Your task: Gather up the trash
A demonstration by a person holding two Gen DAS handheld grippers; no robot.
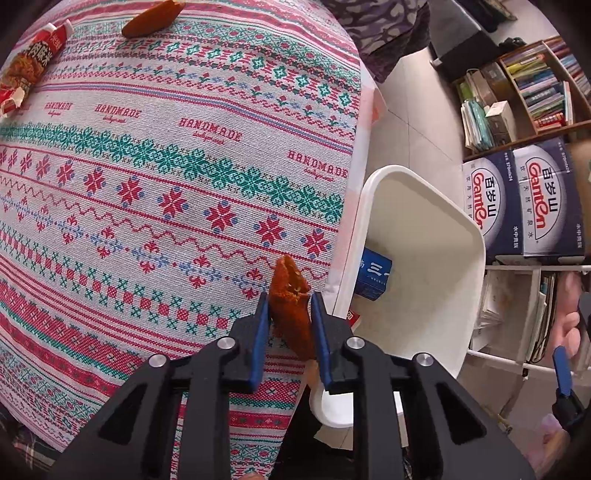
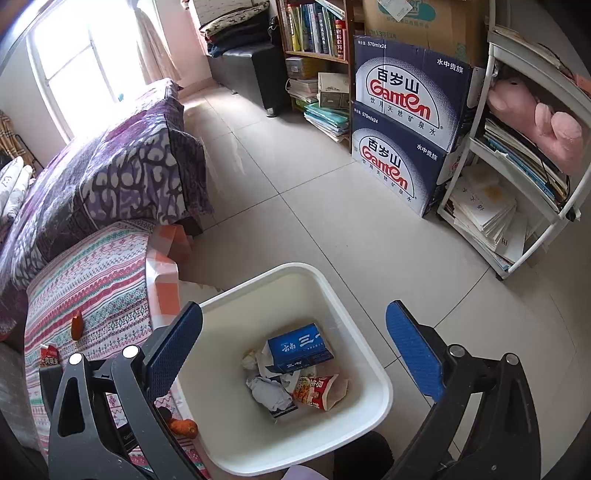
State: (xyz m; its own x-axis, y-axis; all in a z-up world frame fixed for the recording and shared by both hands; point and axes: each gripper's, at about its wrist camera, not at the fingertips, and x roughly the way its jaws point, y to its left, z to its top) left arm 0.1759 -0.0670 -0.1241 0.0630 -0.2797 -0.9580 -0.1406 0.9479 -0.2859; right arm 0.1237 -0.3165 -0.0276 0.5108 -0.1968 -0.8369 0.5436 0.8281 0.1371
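My left gripper (image 1: 287, 301) is shut on an orange peel piece (image 1: 291, 299), held over the right edge of the patterned tablecloth (image 1: 147, 166), beside the white trash bin (image 1: 424, 236). A second orange peel (image 1: 151, 18) and a red snack wrapper (image 1: 26, 70) lie at the cloth's far side. My right gripper (image 2: 295, 350) is open and empty above the bin (image 2: 373, 358), which holds a blue carton (image 2: 299, 347), crumpled paper (image 2: 269, 391) and a snack bag (image 2: 317, 391). The held peel shows in the right wrist view (image 2: 183, 426).
The bin stands on a tiled floor (image 2: 332, 206) beside the table. Two Ganten water boxes (image 2: 406, 118), a bookshelf (image 2: 314, 33) and a white rack (image 2: 517, 166) stand behind it. A purple bed (image 2: 103, 173) is at the left.
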